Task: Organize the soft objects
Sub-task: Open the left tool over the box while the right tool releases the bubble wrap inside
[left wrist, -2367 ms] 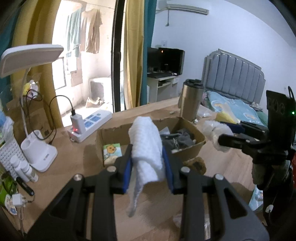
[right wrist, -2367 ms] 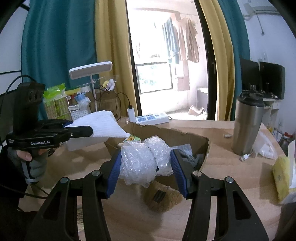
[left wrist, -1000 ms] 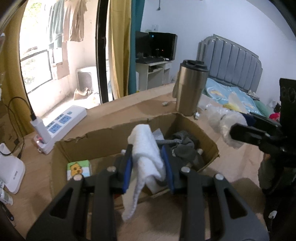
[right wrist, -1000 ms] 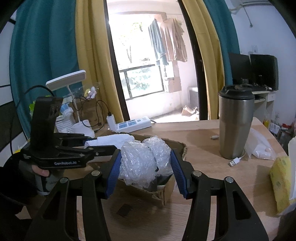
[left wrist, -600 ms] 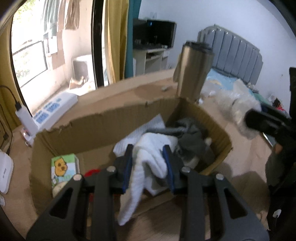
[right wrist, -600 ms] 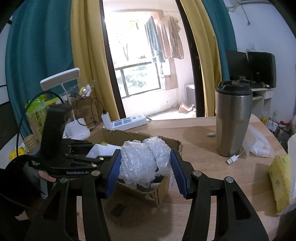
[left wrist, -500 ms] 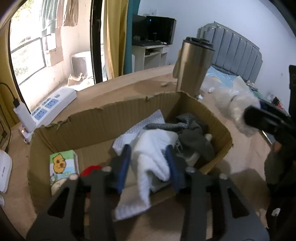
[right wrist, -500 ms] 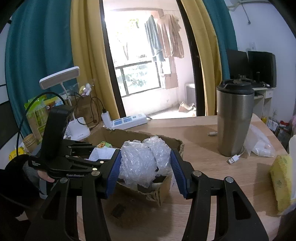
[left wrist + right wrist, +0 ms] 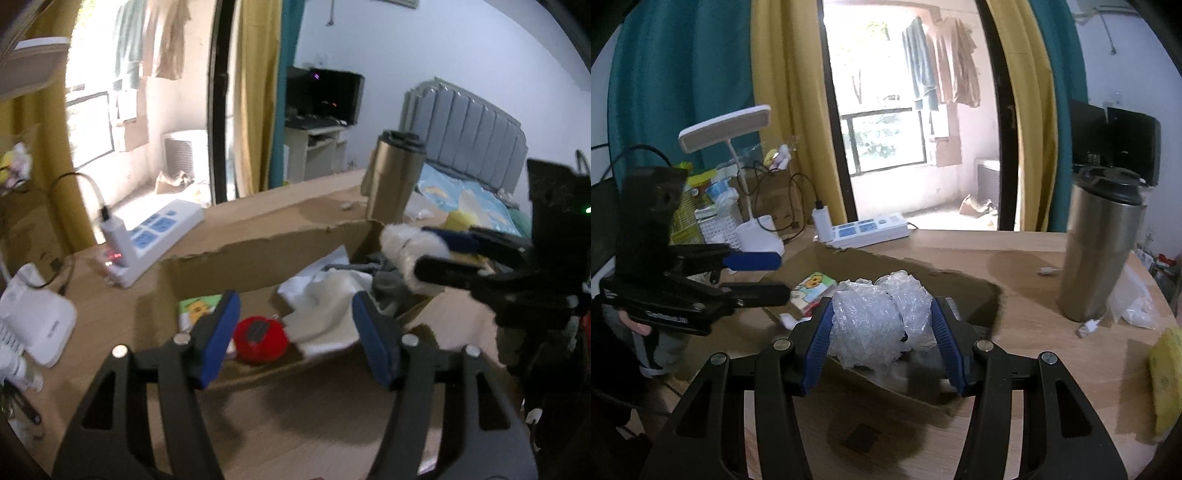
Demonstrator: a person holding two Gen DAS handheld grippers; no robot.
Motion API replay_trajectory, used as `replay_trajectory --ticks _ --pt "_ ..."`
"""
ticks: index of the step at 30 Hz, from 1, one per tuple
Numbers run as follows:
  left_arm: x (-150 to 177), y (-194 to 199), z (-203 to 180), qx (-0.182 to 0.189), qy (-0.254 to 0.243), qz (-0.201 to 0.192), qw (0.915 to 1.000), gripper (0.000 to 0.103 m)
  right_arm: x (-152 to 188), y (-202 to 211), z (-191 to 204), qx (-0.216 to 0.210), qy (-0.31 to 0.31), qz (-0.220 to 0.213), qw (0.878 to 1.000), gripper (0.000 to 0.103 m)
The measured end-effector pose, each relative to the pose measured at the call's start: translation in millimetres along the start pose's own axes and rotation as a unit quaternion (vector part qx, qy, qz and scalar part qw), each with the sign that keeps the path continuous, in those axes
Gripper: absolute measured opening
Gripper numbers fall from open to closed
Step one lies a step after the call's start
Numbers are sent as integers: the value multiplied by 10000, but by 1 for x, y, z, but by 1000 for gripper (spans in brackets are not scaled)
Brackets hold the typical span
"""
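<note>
A shallow cardboard box (image 9: 258,254) (image 9: 849,258) lies on the wooden table. Inside it rest a white towel (image 9: 328,299), a grey cloth (image 9: 388,284), a red soft item (image 9: 262,336) and a small picture pack (image 9: 195,306) (image 9: 814,284). My left gripper (image 9: 295,339) (image 9: 768,273) hovers at the box's near rim, its jaws opening, nothing between the pads. My right gripper (image 9: 882,332) (image 9: 432,254) is shut on a wad of bubble wrap (image 9: 879,321) (image 9: 410,247), held above the box's right end.
A steel tumbler (image 9: 1100,251) (image 9: 391,177) stands right of the box, with a plastic bag (image 9: 1134,299) and a yellow sponge (image 9: 1167,369) beyond it. A white power strip (image 9: 155,232) (image 9: 864,229) and a desk lamp (image 9: 738,147) sit behind the box.
My left gripper lowered the white towel into the box, let go and drew back with its jaws spreading. My right gripper carried the bubble wrap closer over the box.
</note>
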State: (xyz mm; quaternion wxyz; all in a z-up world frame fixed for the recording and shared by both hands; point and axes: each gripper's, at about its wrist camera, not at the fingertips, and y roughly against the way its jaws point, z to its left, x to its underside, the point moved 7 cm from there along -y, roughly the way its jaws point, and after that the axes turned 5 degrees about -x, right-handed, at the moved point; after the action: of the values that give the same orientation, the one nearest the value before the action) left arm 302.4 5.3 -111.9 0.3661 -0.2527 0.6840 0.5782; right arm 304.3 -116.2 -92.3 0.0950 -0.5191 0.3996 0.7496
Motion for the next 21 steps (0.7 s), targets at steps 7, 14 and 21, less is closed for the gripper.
replay_trajectory --ticks 7,14,21 --pt "12 33 31 -21 438 -262 9987 65 1 -30 21 2 146 325 9994 56" --pt "27 32 52 -14 772 -140 9969 65 6 -61 21 179 -1 684 9975 56" --pt "33 41 55 49 783 -194 9967 65 22 -88 21 175 -162 1146 9931 56"
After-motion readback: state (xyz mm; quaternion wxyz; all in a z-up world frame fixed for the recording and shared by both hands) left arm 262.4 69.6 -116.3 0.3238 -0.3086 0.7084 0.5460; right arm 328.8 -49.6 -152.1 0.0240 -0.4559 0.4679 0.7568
